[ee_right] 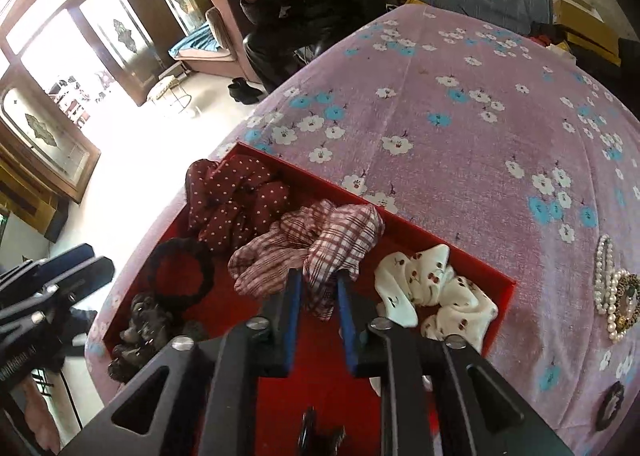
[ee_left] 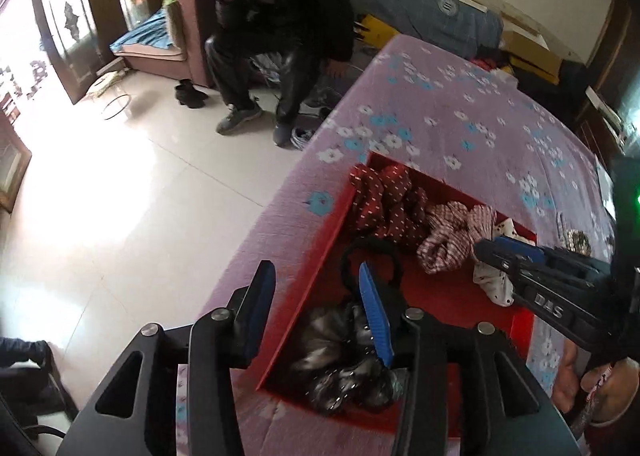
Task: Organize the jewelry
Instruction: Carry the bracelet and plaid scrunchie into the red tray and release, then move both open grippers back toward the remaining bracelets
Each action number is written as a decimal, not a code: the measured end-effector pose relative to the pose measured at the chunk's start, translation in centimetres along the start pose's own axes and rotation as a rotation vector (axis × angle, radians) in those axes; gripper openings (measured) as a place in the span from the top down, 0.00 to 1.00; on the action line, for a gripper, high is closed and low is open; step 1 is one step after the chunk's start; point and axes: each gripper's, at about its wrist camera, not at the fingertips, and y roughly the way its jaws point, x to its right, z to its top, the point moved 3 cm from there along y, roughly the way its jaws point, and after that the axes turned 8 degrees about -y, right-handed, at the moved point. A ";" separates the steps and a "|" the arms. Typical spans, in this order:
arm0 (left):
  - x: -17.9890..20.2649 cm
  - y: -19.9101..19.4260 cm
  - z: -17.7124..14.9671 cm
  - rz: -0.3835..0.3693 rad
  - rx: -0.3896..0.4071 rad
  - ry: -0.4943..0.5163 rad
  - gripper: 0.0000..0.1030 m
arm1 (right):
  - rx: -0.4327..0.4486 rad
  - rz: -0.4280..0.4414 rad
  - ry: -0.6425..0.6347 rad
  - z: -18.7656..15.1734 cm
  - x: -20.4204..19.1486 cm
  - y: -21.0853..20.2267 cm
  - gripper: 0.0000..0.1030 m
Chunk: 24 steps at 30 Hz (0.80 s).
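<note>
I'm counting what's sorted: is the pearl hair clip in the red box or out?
Out. The pearl hair clip lies on the floral bedsheet, right of the red box.

My left camera sits just behind my left gripper (ee_left: 316, 276), looking steeply down and close over the near left corner of the red box (ee_left: 524, 332). My right camera rides behind my right gripper (ee_right: 318, 280), tilted down over the box's middle. Both views share the box, the flowered bedspread (ee_right: 460, 104), and the seated person (ee_left: 280, 16) across the room.
</note>
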 end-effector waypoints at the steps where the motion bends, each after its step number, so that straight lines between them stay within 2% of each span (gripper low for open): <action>1: -0.1 -0.3 0.0 0.003 0.003 -0.010 0.59 | 0.007 0.002 0.002 -0.1 -0.1 -0.4 0.70; 4: -0.2 -1.4 0.3 -0.001 0.021 -0.042 0.59 | 0.037 0.017 0.022 -0.7 0.2 -2.2 0.69; 7: 0.5 -2.5 0.2 -0.003 0.042 -0.050 0.57 | 0.072 0.026 0.057 -1.7 1.1 -4.2 0.64; 21: 8.5 -6.4 -3.6 -0.001 0.055 0.068 0.55 | 0.163 0.034 0.199 -9.0 6.6 -11.1 0.62; 24: 10.6 -7.1 -4.8 -0.025 0.065 0.085 0.47 | 0.169 0.016 0.243 -11.3 8.8 -12.6 0.62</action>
